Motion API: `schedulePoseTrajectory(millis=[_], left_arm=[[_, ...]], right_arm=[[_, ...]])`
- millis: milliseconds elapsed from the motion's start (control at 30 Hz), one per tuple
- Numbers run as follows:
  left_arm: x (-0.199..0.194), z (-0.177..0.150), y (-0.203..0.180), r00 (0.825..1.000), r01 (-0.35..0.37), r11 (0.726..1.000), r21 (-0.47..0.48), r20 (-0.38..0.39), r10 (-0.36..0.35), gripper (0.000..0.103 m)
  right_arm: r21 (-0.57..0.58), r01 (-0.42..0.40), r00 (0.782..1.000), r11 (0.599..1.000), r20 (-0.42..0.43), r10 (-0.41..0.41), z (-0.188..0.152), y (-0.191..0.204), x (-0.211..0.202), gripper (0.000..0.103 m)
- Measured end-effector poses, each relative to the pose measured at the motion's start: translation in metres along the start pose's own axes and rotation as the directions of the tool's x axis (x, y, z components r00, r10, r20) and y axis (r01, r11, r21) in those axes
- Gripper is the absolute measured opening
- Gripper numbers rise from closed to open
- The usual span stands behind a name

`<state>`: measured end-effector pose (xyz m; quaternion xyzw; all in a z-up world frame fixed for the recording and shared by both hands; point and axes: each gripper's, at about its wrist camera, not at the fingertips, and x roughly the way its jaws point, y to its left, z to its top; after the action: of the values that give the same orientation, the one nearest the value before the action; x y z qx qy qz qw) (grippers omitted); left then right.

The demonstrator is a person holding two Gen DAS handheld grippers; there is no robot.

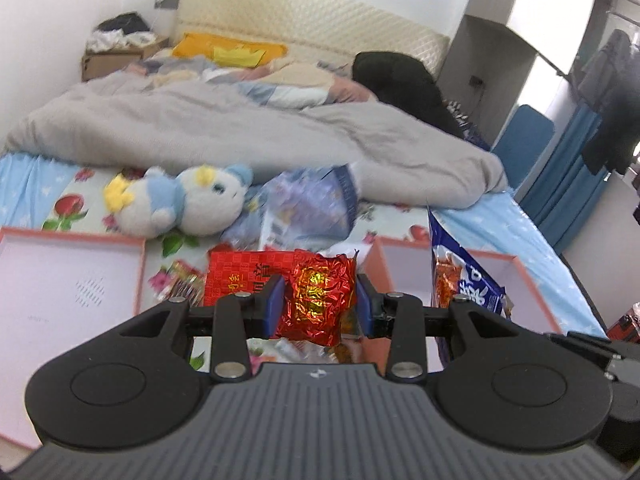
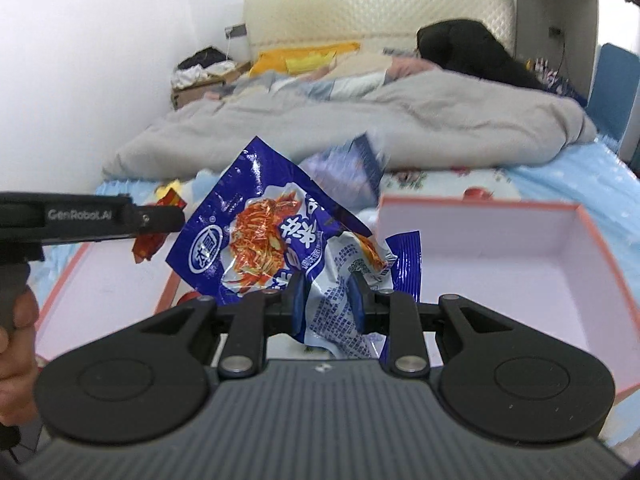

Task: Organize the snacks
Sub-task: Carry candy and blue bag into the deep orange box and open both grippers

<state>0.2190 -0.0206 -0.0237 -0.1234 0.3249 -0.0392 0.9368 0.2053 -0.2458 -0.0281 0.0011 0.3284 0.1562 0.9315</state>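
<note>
Both grippers hold a snack, each seen from its own wrist camera. Blue pads of the left gripper (image 1: 320,304) are closed partly and press the two sides of a red foil packet (image 1: 318,300), which is crumpled and lifted above the bed. Under it and a little behind lie a flat red pack (image 1: 244,276) and some small wrappers (image 1: 184,280) on the flowered sheet (image 1: 72,184).

Pads of the right gripper (image 2: 326,300) stand more narrow and pinch the lower part of a blue snack bag (image 2: 260,236); the bag rises up and leans to the left, its top corner free in the air. From this view the left gripper's arm comes in at the left edge, with the person's hand (image 2: 16,344) on its handle.

On each side there is an open pink box: the left box (image 1: 60,280) and the right box (image 2: 520,248), both with orange rims. Between them is the narrow strip where the snacks lie. Farther a plush toy (image 1: 180,204) lies on its side, then a grey blanket (image 1: 240,120) across the bed, and the headboard (image 1: 320,16) at the wall
</note>
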Motion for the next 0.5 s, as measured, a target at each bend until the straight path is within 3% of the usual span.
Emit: schedulePoseTrajectory(millis=[300, 500], left_arm=[[-0.003, 0.024, -0.062, 0.996, 0.073, 0.996, 0.044, 0.050, -0.075, 0.043], [0.028, 0.026, -0.109, 0.991, 0.133, 0.986, 0.101, -0.003, -0.133, 0.043]], right_arm=[[0.011, 0.061, 0.994, 0.998, 0.089, -0.062, 0.029, -0.051, -0.026, 0.027], [0.073, 0.117, 0.989, 0.990, 0.085, -0.123, 0.026, -0.090, -0.023, 0.027]])
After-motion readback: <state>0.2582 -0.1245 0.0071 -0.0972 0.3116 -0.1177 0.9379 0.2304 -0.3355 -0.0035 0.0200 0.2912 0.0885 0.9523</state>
